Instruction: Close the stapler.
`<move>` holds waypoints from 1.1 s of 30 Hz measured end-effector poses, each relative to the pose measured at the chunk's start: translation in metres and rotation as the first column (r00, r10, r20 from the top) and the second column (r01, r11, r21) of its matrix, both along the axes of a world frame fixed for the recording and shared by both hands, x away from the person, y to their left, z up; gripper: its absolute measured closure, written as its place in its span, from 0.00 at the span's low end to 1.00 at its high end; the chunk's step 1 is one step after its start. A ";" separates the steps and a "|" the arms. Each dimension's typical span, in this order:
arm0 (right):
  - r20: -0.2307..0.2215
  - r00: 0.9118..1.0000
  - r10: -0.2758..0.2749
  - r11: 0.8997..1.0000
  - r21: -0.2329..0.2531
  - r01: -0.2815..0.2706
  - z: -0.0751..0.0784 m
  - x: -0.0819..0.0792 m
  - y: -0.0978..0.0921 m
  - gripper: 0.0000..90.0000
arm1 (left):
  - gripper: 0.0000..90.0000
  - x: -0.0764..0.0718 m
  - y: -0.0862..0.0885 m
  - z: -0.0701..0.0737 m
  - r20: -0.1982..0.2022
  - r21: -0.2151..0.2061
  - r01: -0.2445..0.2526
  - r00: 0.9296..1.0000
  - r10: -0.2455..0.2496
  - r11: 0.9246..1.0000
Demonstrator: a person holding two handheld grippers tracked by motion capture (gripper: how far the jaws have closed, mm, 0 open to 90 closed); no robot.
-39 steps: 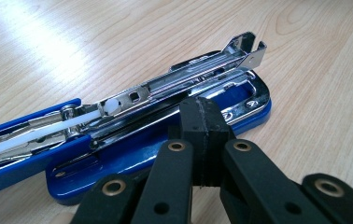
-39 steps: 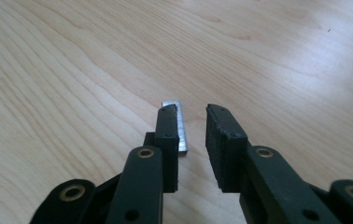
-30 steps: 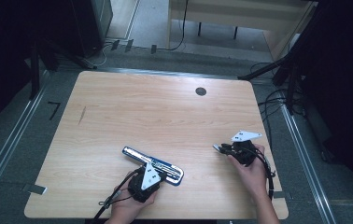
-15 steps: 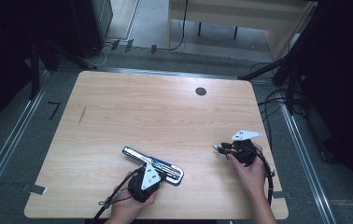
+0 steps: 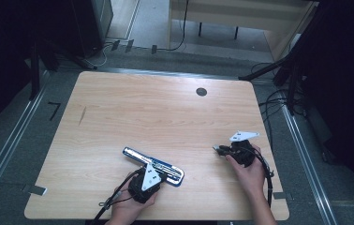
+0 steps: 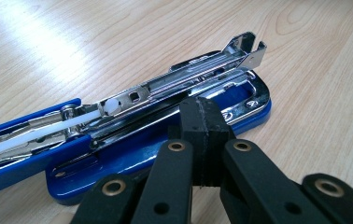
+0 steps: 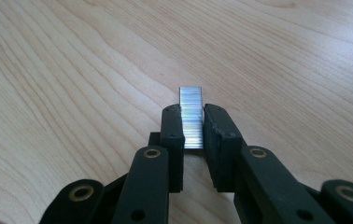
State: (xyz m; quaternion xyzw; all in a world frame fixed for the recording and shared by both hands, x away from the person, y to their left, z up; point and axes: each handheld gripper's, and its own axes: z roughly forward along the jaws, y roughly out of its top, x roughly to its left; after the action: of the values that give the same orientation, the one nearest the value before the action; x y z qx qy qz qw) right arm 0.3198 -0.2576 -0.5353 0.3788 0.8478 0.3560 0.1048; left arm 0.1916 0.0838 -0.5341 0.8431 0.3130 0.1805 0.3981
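Left claw, closed, pressed on the blue stapler, opened flat near-left on the surface, likely steadying it. Right claw gripped a staple strip, well right, probably for loading.

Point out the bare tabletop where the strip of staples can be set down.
Bare wood lies between the opened blue stapler and the right gripper, which holds the silver strip of staples. The whole far half of the light wooden table, up to the round black grommet, is free too. It is crowded only at the near edge around the left gripper.
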 end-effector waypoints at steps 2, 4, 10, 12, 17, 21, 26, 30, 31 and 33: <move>0.007 1.000 0.002 1.000 -0.001 -0.002 0.002 -0.001 0.000 0.88 | 1.00 0.000 0.000 0.000 0.000 0.001 0.001 1.000 -0.001 1.000; 0.013 1.000 -0.004 1.000 0.011 0.004 0.004 -0.003 -0.001 0.88 | 1.00 0.000 0.000 0.000 0.000 0.002 0.001 1.000 -0.001 1.000; 0.035 0.999 -0.005 1.000 0.009 0.005 0.015 -0.012 -0.003 0.88 | 1.00 0.000 0.000 0.000 -0.001 0.002 0.001 1.000 -0.001 1.000; 0.038 0.999 -0.004 1.000 0.006 0.004 0.016 -0.014 -0.003 0.89 | 1.00 0.000 0.000 0.000 -0.001 0.000 0.000 1.000 0.000 1.000; 0.062 0.998 0.016 1.000 0.004 -0.016 0.023 -0.024 0.002 0.89 | 1.00 0.000 0.000 0.000 -0.002 0.000 0.001 1.000 -0.001 1.000; 0.066 0.997 0.031 0.999 0.015 -0.032 0.028 -0.029 0.008 0.89 | 1.00 0.001 0.000 0.000 -0.002 -0.003 0.001 1.000 -0.001 1.000; 0.071 0.996 0.051 0.998 0.025 -0.052 0.033 -0.033 0.016 0.89 | 1.00 0.001 0.000 0.000 -0.004 -0.006 0.002 1.000 -0.002 1.000; 0.070 0.995 0.077 0.996 0.042 -0.081 0.040 -0.038 0.026 0.89 | 1.00 0.001 0.001 0.000 -0.005 -0.005 0.003 1.000 -0.003 1.000; 0.070 0.995 0.077 0.996 0.042 -0.081 0.040 -0.038 0.026 0.89 | 1.00 0.001 0.001 0.000 -0.005 -0.005 0.003 1.000 -0.003 1.000; 0.073 0.993 0.098 0.994 0.040 -0.101 0.044 -0.042 0.033 0.89 | 1.00 0.001 0.001 0.000 -0.005 -0.005 0.003 1.000 -0.003 1.000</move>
State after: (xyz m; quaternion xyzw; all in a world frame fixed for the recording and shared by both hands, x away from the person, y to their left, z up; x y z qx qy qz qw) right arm 0.2779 -0.2250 -0.4910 0.3255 0.8533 0.3925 0.1088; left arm 0.1925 0.0845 -0.5341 0.8432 0.3130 0.1772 0.3997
